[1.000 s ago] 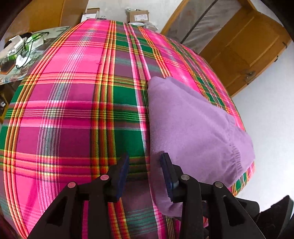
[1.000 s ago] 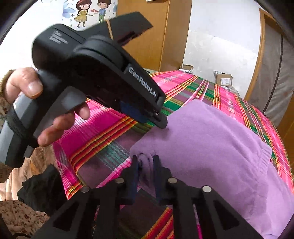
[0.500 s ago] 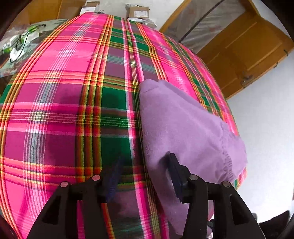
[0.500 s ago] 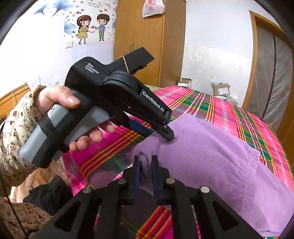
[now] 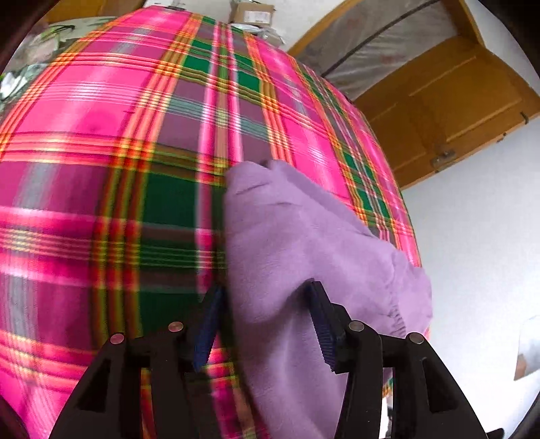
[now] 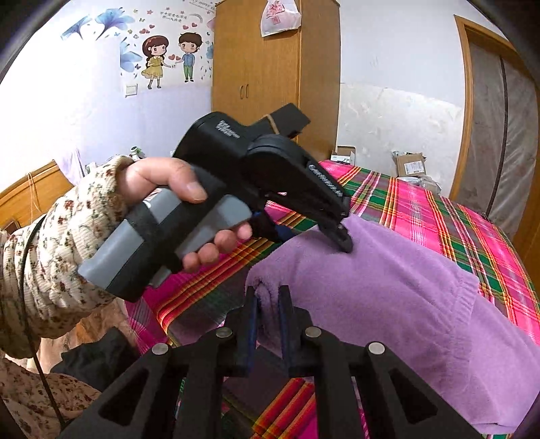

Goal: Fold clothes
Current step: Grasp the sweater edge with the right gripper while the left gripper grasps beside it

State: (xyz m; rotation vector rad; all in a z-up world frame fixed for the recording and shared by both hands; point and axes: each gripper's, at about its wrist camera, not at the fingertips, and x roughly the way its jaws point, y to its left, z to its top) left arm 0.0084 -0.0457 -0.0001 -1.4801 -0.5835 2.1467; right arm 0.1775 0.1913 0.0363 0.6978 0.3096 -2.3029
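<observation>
Left gripper [image 5: 266, 304] points down over the bed, jaws spread wide after just opening. Purple fleece garment [image 5: 303, 243] lies between them; left blue pad [image 5: 207, 327] sits at the garment's left edge, right pad on its top, neither clearly pressing. Garment lies folded on the plaid bedspread [image 5: 118, 152], pink, green and orange checks, motion-blurred. An elastic gathered hem shows at the garment's lower right near the bed edge. Beyond: wooden door [image 5: 449, 111] at right, white wall below it, cardboard box [image 5: 251, 11] at the far end of the bed.
</observation>
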